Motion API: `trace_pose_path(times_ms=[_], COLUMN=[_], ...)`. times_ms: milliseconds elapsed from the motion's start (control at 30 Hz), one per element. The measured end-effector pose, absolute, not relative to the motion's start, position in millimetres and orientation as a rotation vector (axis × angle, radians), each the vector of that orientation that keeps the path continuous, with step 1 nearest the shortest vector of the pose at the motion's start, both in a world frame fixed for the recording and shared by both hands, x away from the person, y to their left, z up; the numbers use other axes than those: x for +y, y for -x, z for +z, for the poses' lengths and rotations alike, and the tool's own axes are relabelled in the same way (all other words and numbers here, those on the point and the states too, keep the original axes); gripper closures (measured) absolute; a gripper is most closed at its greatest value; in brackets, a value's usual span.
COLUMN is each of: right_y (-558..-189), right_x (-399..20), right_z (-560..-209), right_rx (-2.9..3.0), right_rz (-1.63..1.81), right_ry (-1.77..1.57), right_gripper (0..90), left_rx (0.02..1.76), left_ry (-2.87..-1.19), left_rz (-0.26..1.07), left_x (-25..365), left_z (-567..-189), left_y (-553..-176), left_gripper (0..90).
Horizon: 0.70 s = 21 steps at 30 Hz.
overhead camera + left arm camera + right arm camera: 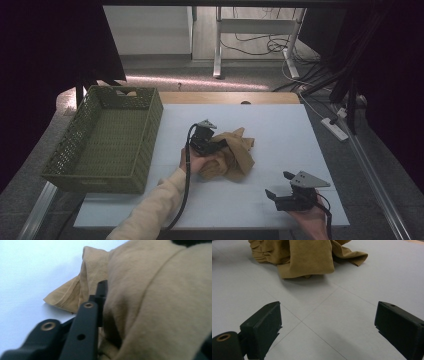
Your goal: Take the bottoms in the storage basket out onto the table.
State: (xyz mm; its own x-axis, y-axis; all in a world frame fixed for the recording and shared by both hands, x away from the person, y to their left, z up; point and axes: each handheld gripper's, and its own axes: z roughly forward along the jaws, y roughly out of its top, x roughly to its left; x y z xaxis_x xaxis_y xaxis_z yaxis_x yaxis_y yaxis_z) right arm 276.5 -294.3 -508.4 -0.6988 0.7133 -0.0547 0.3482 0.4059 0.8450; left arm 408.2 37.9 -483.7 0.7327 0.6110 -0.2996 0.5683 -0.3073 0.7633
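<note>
While we look down from the high view, one tan cloth [231, 155] lies crumpled at mid-frame beside one green basket [107, 140]; the left gripper [210, 145] sits in it. Along the left gripper view, its jaws pinch a soft, light fold. From the right gripper view, the right gripper [327, 330] is spread, empty; we judge any bunched edge will hold.

From where I stand, the tan cloth [160, 302] swallows the left gripper [214, 146]: one jaw is buried in the folds, so its closure can't be judged. The right hand [312, 220] is cut off at the near edge. The cloth's far side runs off the right gripper view.
</note>
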Motion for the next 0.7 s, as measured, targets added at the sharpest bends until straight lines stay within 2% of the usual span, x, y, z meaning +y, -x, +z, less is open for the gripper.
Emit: trace_pose_path(times_ms=[67, 233, 300, 433, 700], right_y=[-276, -276, -276, -276, -276], right_x=[-294, -295, -295, -295, -294], right_z=[-508, -508, -508, -508, -508], right_rx=[2.259, 2.258, 2.258, 2.259, 2.257], right_rz=[1.213, 1.214, 1.214, 1.214, 1.215], right_ry=[-0.909, -0.91, -0.91, -0.91, -0.907], right_gripper=[7.5, 7.5, 7.5, 7.5, 7.5], left_rx=[0.89, 0.877, 0.865, 0.801, 0.779], left_ry=[-1.997, -2.026, -2.026, -2.037, -2.019], left_rz=[0.071, 0.147, 0.178, 0.171, 0.173], left_x=[38, 36, 38, 43, 56], left_z=[-481, -470, -465, -456, -447], left_y=[-407, -401, -397, -390, -377], left_gripper=[65.1, 30.6, 22.8, 16.2, 13.6])
